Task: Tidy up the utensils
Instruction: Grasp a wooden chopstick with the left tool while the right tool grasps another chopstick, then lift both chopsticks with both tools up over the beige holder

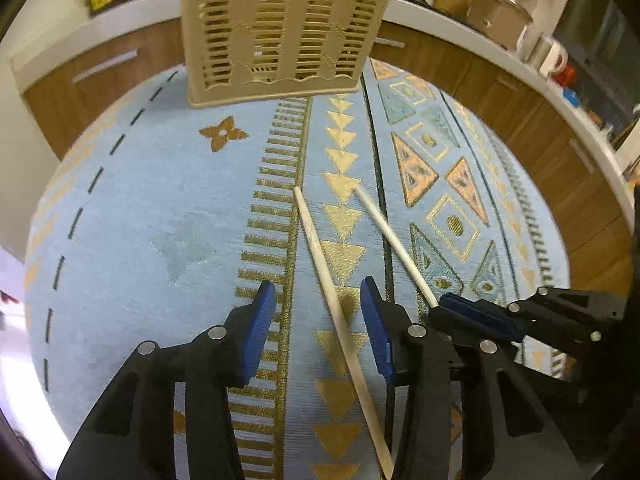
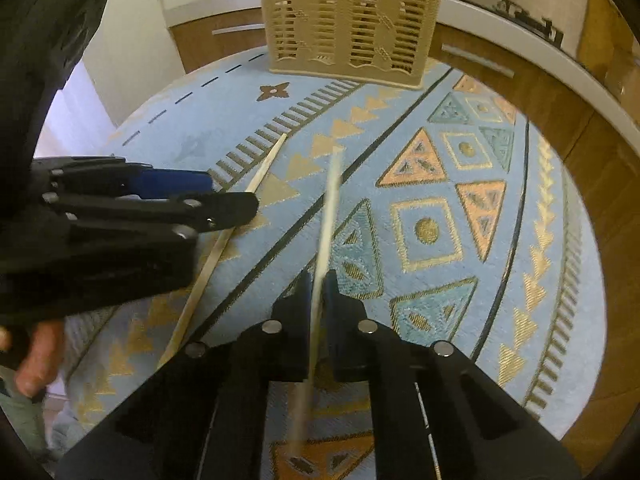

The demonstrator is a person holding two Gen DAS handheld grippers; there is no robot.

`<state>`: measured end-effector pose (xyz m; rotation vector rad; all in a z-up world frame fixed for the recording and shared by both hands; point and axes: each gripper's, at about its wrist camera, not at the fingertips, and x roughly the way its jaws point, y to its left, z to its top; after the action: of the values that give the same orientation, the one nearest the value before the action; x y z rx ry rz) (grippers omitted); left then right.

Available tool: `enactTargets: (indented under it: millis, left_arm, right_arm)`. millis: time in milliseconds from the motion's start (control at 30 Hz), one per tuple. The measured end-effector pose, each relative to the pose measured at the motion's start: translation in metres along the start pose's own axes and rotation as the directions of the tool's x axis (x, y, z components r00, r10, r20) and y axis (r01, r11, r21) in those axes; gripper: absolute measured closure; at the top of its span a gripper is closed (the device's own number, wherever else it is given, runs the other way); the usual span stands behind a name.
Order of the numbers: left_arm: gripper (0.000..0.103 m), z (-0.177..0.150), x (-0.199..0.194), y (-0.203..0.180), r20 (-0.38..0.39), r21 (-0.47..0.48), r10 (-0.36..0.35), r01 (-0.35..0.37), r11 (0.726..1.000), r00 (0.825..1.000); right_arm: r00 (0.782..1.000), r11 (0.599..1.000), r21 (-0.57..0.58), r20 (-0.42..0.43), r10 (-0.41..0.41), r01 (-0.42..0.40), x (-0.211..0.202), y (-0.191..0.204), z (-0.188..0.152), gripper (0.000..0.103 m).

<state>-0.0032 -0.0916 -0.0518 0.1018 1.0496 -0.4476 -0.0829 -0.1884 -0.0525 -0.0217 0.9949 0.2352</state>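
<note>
1. My left gripper [image 1: 318, 296] is low over the blue patterned tablecloth [image 1: 160, 208], its blue pads spread apart and pressing on nothing.
2. Between those pads lies a pale wooden chopstick [image 1: 332, 304]. It rests flat on the cloth and runs from the bottom of the left wrist view up towards the middle of the table, clear of both pads.
3. My right gripper [image 2: 318, 280] is clenched on the second chopstick [image 2: 330, 200]. Both pads press on the stick, which points out ahead of the fingers over the cloth, its far end blurred.
4. In the left wrist view that second chopstick [image 1: 394, 248] sits just to the right of the first one, the two splaying apart towards their far ends.
5. In the right wrist view the first chopstick [image 2: 208, 264] lies at an angle on the cloth, partly under the left gripper [image 2: 228, 196], which reaches in from the left edge.
6. A beige slotted utensil holder [image 1: 280, 28] stands upright at the far edge of the table, well apart from both chopsticks.
7. Wooden cabinets under a white counter [image 1: 460, 20] curve behind the table.
</note>
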Motion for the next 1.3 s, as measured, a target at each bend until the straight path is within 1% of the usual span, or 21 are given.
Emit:
enactTargets:
  millis: [67, 133, 167, 233, 300, 367, 467, 500, 567, 600, 633, 667, 733, 800, 933, 1033, 1100, 1167, 1200, 1233, 1300]
  left_arm:
    - [0.062, 0.0, 0.003, -0.012, -0.001, 0.04, 0.021, -0.021, 0.999, 1.0]
    - [0.062, -0.001, 0.004, -0.019, 0.002, 0.075, 0.056, -0.056, 0.996, 0.998]
    - [0.062, -0.002, 0.006, -0.024, 0.007, 0.098, 0.085, -0.085, 0.992, 0.996]
    - [0.066, -0.003, 0.008, -0.03, 0.016, 0.129, 0.122, -0.123, 0.984, 0.992]
    - [0.068, -0.005, 0.009, -0.033, 0.023, 0.152, 0.136, -0.138, 0.979, 0.99]
    - [0.069, -0.005, 0.01, -0.03, 0.024, 0.159, 0.129, -0.131, 0.978, 0.991]
    - [0.074, -0.007, 0.009, -0.029, 0.028, 0.176, 0.134, -0.137, 0.975, 0.991]
    - [0.079, -0.009, 0.009, -0.03, 0.03, 0.184, 0.135, -0.138, 0.973, 0.99]
    - [0.084, -0.011, 0.009, -0.035, 0.04, 0.203, 0.146, -0.151, 0.967, 0.988]
    - [0.096, -0.012, 0.009, -0.037, 0.045, 0.214, 0.142, -0.149, 0.965, 0.989]
    - [0.098, -0.012, 0.01, -0.038, 0.049, 0.219, 0.153, -0.16, 0.963, 0.987]
    - [0.098, -0.012, 0.01, -0.038, 0.05, 0.215, 0.151, -0.158, 0.964, 0.987]
    - [0.099, -0.01, 0.008, -0.029, 0.039, 0.168, 0.102, -0.107, 0.98, 0.994]
    - [0.099, -0.01, 0.005, -0.018, 0.028, 0.139, 0.064, -0.067, 0.988, 0.998]
    - [0.099, -0.01, -0.004, 0.007, 0.024, 0.077, 0.015, -0.017, 0.997, 1.0]
    - [0.099, -0.011, -0.006, 0.017, 0.017, 0.07, 0.008, -0.009, 0.997, 1.0]
    - [0.098, -0.011, -0.004, 0.019, -0.004, 0.082, -0.005, 0.005, 0.997, 1.0]
    - [0.092, -0.01, -0.003, 0.021, -0.018, 0.083, -0.022, 0.023, 0.996, 1.0]
    - [0.082, -0.009, -0.003, 0.022, -0.021, 0.082, -0.025, 0.027, 0.996, 0.999]
    - [0.075, -0.007, -0.003, 0.022, -0.021, 0.083, -0.026, 0.028, 0.996, 0.999]
    - [0.073, -0.003, -0.001, 0.021, -0.025, 0.091, -0.013, 0.016, 0.996, 1.0]
  right_arm:
    - [1.0, 0.999, 0.032, -0.001, 0.023, -0.023, -0.001, -0.008, -0.001, 0.099]
    - [1.0, 0.999, 0.052, 0.005, 0.01, -0.01, -0.002, -0.016, -0.002, 0.099]
    - [1.0, 0.998, 0.062, 0.004, 0.009, -0.009, -0.003, -0.02, -0.002, 0.099]
    - [1.0, 0.995, 0.094, 0.005, 0.019, -0.019, -0.005, -0.031, -0.003, 0.099]
    - [1.0, 0.992, 0.124, 0.009, 0.024, -0.025, -0.008, -0.042, -0.004, 0.099]
    - [1.0, 0.989, 0.147, 0.012, 0.027, -0.029, -0.01, -0.05, -0.005, 0.099]
    - [0.999, 0.986, 0.165, 0.0, 0.032, -0.032, -0.009, -0.057, -0.007, 0.099]
    - [0.999, 0.986, 0.167, -0.007, 0.032, -0.03, -0.008, -0.058, -0.008, 0.099]
    - [0.999, 0.985, 0.168, -0.017, 0.032, -0.029, -0.005, -0.057, -0.008, 0.099]
    - [0.999, 0.985, 0.168, -0.02, 0.032, -0.028, -0.005, -0.056, -0.008, 0.099]
    - [0.999, 0.985, 0.168, -0.021, 0.031, -0.027, -0.005, -0.056, -0.007, 0.099]
    - [0.999, 0.985, 0.168, -0.023, 0.035, -0.031, -0.004, -0.055, -0.007, 0.099]
    - [0.998, 0.983, 0.175, -0.026, 0.053, -0.047, -0.004, -0.057, -0.006, 0.099]
    - [0.997, 0.981, 0.187, -0.031, 0.065, -0.058, -0.004, -0.06, -0.005, 0.099]
    - [0.999, 0.979, 0.2, -0.026, 0.048, -0.042, -0.006, -0.068, -0.001, 0.099]
    - [0.998, 0.979, 0.201, -0.042, 0.041, -0.032, -0.003, -0.071, 0.0, 0.099]
    - [0.998, 0.98, 0.195, -0.05, 0.046, -0.036, 0.0, -0.072, 0.001, 0.099]
    - [0.996, 0.981, 0.185, -0.066, 0.067, -0.054, 0.002, -0.073, 0.005, 0.098]
    - [0.994, 0.982, 0.179, -0.075, 0.081, -0.067, 0.002, -0.073, 0.007, 0.098]
    - [0.992, 0.982, 0.175, -0.083, 0.09, -0.074, 0.003, -0.073, 0.008, 0.096]
    - [0.99, 0.985, 0.16, -0.107, 0.088, -0.071, 0.005, -0.074, 0.014, 0.092]
